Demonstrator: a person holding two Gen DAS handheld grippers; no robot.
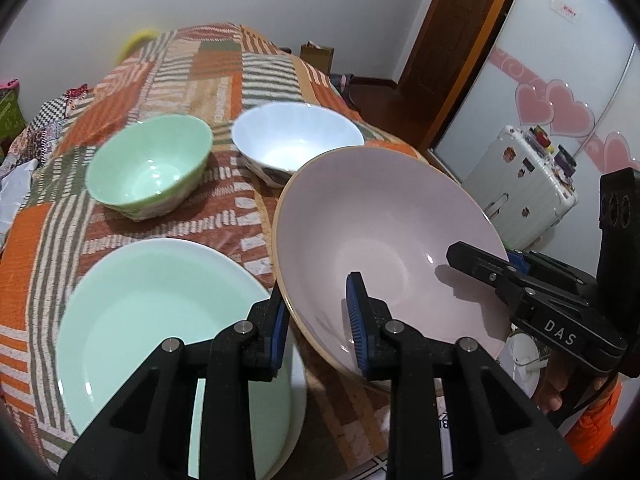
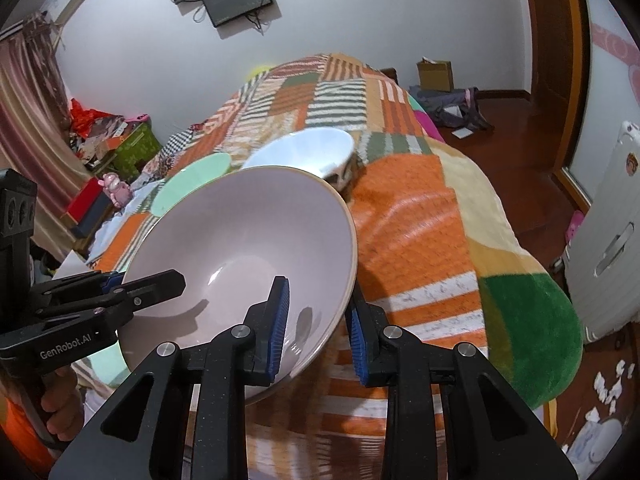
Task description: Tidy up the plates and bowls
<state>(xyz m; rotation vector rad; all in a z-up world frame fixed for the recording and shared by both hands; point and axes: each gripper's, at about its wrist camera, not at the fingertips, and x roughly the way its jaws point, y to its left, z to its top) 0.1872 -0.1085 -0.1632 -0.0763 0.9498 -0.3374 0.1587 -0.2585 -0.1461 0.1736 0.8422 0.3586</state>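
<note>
Pink bowl: I have it lifted and tilted above the near part of the bed, held at two places on its rim; its opening faces up and toward the far end of the bed, with the near rim lower than the far rim.
Left gripper: my fingers straddle the pink bowl's near-left rim, one blue pad inside and one outside, clamped on the wall.
Right gripper: same arrangement on the bowl's near-right rim, one pad inside the bowl and the other behind its outer wall; it looks pressed tight, though the outer pad is partly hidden.
Mint plate: lies flat at the near left edge of the bed, just beside the pink bowl and lower than it.
Green bowl: upright on the blanket, toward the left side, beyond the mint plate.
White bowl: upright beyond the pink bowl, near the bed's right edge, well apart from the green bowl.
Blanket: orange, green and cream patchwork covering the bed.
White suitcase: stands on the floor off the right side.
</note>
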